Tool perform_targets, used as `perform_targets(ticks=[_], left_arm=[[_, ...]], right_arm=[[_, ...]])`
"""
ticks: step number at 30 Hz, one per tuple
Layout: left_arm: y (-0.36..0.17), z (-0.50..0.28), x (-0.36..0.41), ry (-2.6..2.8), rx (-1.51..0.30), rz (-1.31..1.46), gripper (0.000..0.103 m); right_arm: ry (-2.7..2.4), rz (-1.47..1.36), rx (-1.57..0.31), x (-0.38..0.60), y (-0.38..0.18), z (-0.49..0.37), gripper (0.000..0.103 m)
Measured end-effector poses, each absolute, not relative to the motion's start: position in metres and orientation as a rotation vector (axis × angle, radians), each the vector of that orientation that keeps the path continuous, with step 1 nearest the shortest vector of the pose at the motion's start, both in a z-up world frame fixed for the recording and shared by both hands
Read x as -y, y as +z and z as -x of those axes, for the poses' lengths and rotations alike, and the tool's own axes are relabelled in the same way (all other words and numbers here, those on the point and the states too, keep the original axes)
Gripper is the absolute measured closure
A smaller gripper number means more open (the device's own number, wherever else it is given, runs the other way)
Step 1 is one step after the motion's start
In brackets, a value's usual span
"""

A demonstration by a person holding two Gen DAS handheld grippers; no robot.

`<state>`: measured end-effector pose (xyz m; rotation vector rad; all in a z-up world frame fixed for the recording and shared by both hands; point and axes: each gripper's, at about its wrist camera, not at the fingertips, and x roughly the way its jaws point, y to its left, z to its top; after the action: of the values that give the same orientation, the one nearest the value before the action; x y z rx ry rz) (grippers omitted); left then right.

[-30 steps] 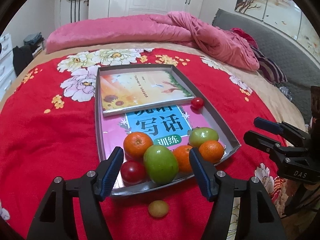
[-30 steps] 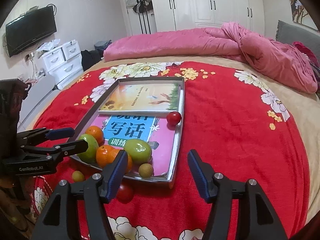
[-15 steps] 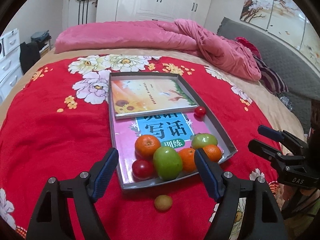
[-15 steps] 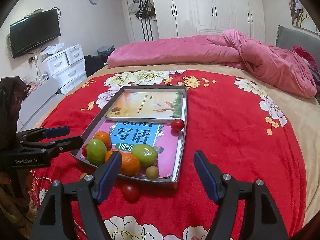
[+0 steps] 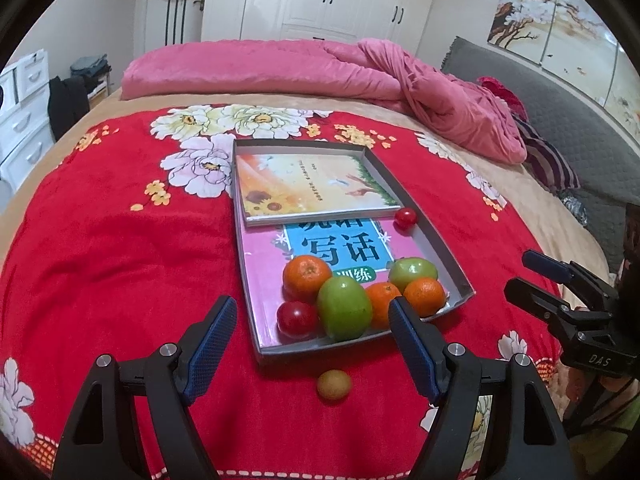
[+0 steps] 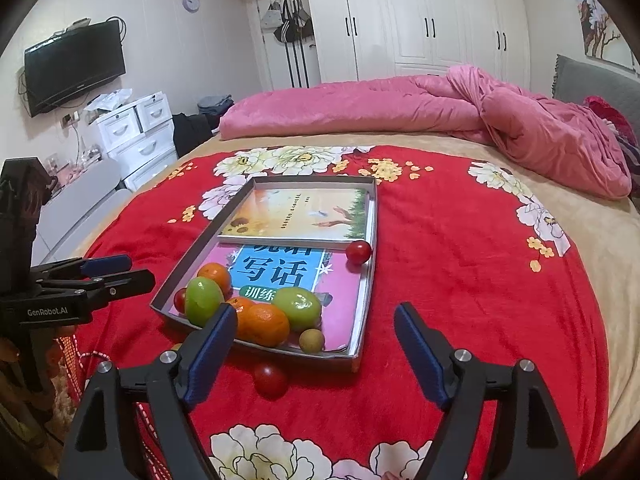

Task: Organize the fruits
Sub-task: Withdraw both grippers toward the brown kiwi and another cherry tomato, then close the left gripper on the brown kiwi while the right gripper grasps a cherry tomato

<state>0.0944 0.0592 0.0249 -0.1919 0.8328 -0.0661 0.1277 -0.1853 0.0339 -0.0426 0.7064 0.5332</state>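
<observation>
A grey tray [image 5: 448, 256] on the red blanket holds two books and a cluster of fruit at its near end: green apples [image 5: 344, 308], oranges [image 5: 307, 272] and a red tomato [image 5: 297, 319]. A small tomato [image 5: 406, 218] lies by the right rim. My left gripper [image 5: 311, 308] hovers open just short of the tray with nothing between its fingers. A small tan fruit [image 5: 334, 385] lies on the blanket below it. My right gripper [image 6: 315, 312] has its jaws opening, with nothing between them. A loose red tomato [image 6: 270, 378] lies on the blanket before the tray [image 6: 192, 256].
A pink duvet [image 6: 400, 108] is heaped across the far side of the bed. White drawers [image 6: 136, 132] and a wall TV [image 6: 74, 70] stand to the left, a grey headboard [image 5: 560, 120] to the right. The bed's edge runs just under both grippers.
Both grippers' jaws stand wider apart than before. The left gripper has drawn back a little from the tray. No fruit has moved.
</observation>
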Motion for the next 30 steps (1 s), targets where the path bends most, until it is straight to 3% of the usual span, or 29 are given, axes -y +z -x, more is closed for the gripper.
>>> perform_targets(ticks=[30], left_arm=[[-0.024, -0.085, -0.040, -0.096, -1.029, 0.180, 0.024]], right_arm=[[0.585, 0.131, -0.847, 0.152, -0.022, -0.108, 0.023]])
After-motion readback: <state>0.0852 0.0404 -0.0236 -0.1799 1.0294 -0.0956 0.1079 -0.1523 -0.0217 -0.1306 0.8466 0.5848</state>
